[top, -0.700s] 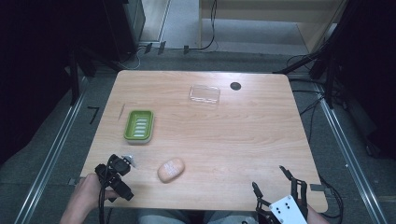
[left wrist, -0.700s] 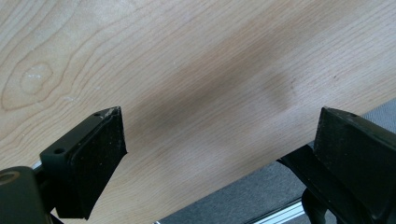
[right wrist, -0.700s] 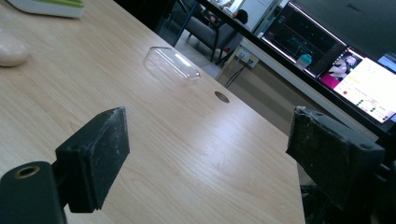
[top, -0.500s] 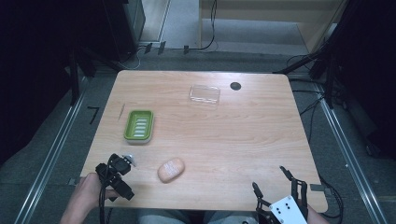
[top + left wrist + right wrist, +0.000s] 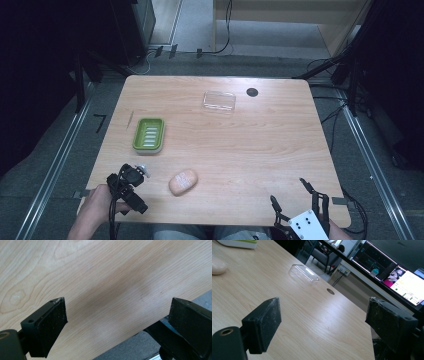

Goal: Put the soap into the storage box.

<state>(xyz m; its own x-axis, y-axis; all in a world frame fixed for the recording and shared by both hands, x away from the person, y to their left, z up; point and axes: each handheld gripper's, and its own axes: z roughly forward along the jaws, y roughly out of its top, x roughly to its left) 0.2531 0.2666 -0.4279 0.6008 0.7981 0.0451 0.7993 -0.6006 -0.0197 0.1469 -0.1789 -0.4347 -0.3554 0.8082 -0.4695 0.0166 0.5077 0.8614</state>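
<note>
Soap [image 5: 183, 182] is lying just at three o'clock of the left gripper [image 5: 131, 176], its long axis tilting toward two o'clock; that gripper is standing wide and empty, jaws hanging over bare wood at the table [image 5: 260, 145] edge; the right gripper [image 5: 296, 196], also gaping with nothing between its jaws, is sitting well apart at the near right corner; the green dish [image 5: 149, 134] is waiting at twelve o'clock of the left gripper; a clear lid [image 5: 219, 101] is resting near the far edge; dark floor and cables are surrounding everything.
</note>
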